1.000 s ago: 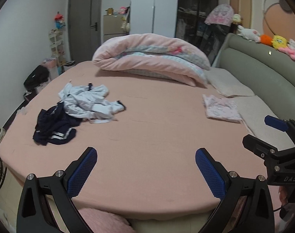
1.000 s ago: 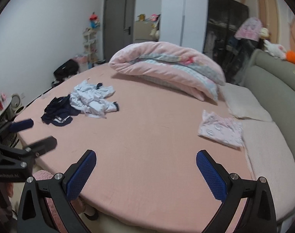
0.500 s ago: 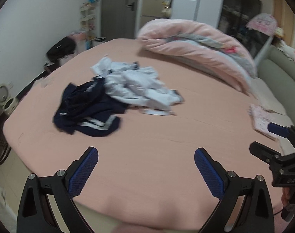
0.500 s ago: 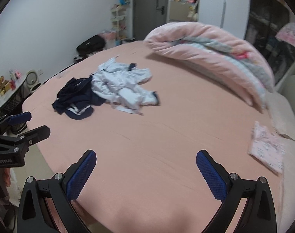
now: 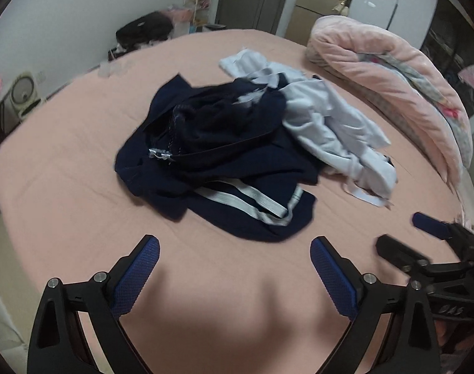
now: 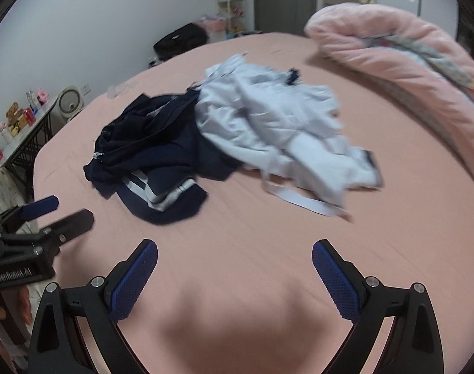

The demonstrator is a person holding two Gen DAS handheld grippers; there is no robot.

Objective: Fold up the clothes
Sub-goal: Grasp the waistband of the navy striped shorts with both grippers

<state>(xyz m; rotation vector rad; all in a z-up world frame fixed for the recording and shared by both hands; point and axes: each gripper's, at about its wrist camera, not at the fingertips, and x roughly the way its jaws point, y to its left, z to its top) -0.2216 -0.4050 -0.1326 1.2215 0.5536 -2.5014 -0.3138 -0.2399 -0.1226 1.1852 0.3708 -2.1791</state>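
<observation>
On the pink bed sheet point(image 5: 81, 143) lies a crumpled dark navy garment with white stripes point(image 5: 224, 162), and a crumpled pale blue garment point(image 5: 333, 131) touches it and partly covers its far side. The left claw point(image 5: 233, 277) is wide open and holds nothing, just before the navy garment. The right claw point(image 6: 235, 280) is also wide open and empty. A rolled pink fluffy quilt point(image 5: 392, 71) lies behind the clothes.

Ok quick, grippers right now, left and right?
Left gripper: open, holding nothing, above the bed.
Right gripper: open, holding nothing.
</observation>
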